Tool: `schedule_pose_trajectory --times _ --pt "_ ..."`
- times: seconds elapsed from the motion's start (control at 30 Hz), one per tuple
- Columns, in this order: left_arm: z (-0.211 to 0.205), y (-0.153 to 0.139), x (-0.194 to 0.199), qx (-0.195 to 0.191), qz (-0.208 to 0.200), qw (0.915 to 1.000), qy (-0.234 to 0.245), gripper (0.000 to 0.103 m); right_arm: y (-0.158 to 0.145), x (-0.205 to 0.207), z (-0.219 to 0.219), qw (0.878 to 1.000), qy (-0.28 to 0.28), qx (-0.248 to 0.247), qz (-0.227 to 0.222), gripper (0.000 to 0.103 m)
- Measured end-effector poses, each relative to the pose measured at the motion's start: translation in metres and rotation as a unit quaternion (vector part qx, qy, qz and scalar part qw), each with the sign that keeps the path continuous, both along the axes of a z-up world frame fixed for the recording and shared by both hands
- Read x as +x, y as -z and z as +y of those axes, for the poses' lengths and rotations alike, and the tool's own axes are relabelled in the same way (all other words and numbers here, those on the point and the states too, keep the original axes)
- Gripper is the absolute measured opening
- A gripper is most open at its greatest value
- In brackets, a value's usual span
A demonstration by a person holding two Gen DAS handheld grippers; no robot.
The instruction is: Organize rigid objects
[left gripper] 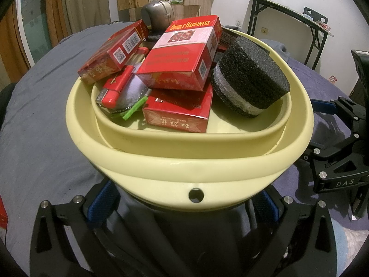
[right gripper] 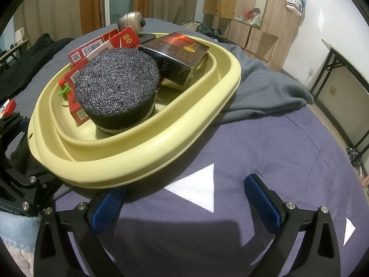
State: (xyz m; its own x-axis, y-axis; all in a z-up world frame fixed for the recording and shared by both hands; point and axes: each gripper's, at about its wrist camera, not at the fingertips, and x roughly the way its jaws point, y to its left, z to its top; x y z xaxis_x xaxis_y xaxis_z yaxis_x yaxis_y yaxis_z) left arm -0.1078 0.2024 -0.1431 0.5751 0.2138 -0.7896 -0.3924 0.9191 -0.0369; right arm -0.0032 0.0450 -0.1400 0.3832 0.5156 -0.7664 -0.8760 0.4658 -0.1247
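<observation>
Pale yellow plastic basin (left gripper: 189, 159) is sitting on a bed, piled full. Going left to right in the left wrist view: a red cigarette pack with barcode (left gripper: 110, 57) is leaning on the far-left rim, a red lighter (left gripper: 117, 85) is lying on a grey-and-green scrub pad (left gripper: 133, 97), a red Double Happiness pack (left gripper: 184, 53) is resting on top of another red pack (left gripper: 177, 113), and a black foam cylinder with a white band (left gripper: 250, 76) is tilting against the right wall. Behind the pile a grey webcam (right gripper: 131, 22) is poking up, and a dark cigarette pack (right gripper: 177, 55) is lying at the far right.

Left gripper (left gripper: 184, 204) is spread wide, its blue pads on either side of the basin's near rim with the hole; cannot tell if touching. Right gripper (right gripper: 184, 198) is gaping wide, gripping nothing, just beside the basin over a purple sheet (right gripper: 265, 143) with a white triangle (right gripper: 198, 189). A grey blanket (right gripper: 265, 87) is bunching beside the basin. Wooden cabinets (right gripper: 242, 7) and a folding table (right gripper: 341, 69) are standing by the white wall.
</observation>
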Motion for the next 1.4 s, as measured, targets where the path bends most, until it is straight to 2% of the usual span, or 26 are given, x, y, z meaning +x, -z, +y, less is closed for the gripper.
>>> schedule_pose_trajectory --times 1.4 --pt "0.0045 0.0009 0.0012 0.0 0.0 1.0 0.0 0.103 0.0 0.0 0.0 1.0 0.0 0.0 0.0 0.103"
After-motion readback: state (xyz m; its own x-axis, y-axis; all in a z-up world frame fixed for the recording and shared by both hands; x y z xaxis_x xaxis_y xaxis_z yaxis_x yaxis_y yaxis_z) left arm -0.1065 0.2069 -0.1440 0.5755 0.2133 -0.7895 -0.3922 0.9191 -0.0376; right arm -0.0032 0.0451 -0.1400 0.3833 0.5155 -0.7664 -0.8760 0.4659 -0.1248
